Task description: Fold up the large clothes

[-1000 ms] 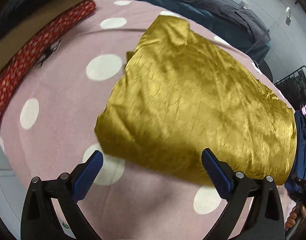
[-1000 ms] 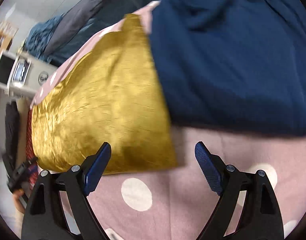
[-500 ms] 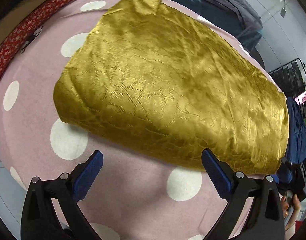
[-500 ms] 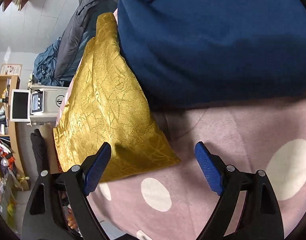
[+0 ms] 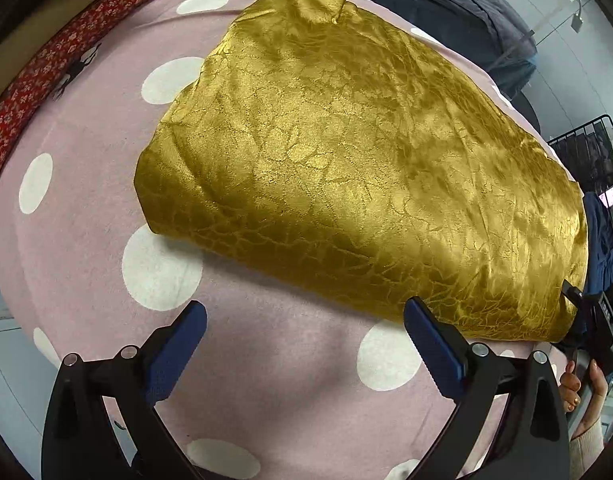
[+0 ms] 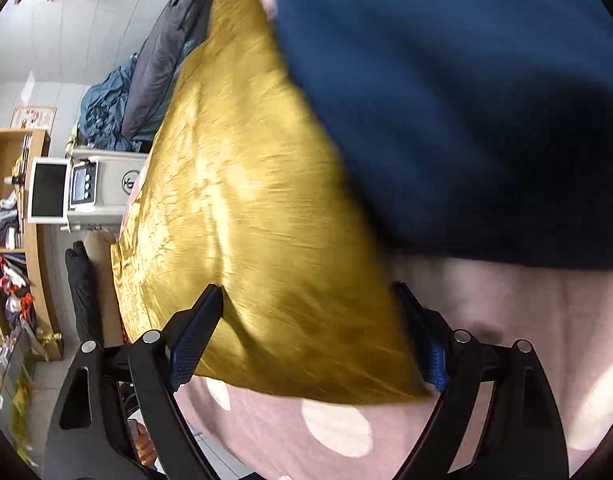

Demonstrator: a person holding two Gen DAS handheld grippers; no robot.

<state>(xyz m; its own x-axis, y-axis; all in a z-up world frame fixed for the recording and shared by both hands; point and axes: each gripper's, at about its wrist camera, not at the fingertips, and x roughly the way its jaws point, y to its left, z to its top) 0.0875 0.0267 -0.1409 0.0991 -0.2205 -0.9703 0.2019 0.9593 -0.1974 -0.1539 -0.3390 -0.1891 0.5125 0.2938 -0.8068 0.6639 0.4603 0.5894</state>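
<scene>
The gold garment (image 5: 370,176) lies folded on the pink dotted bench cover (image 5: 266,360), and the step in hand looks like taking its near edge for another fold. The right claw (image 6: 310,344), wide open, straddles the garment's near corner; the pads seem not to be pressing. The left claw (image 5: 302,344), open and empty, hovers with the garment at twelve o'clock. Next, the right claw likely needs to close on the corner

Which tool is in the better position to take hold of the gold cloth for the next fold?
Probably the right tool: the near corner of the gold cloth already lies between its open jaws. The left tool is open over bare bedspread.
</scene>
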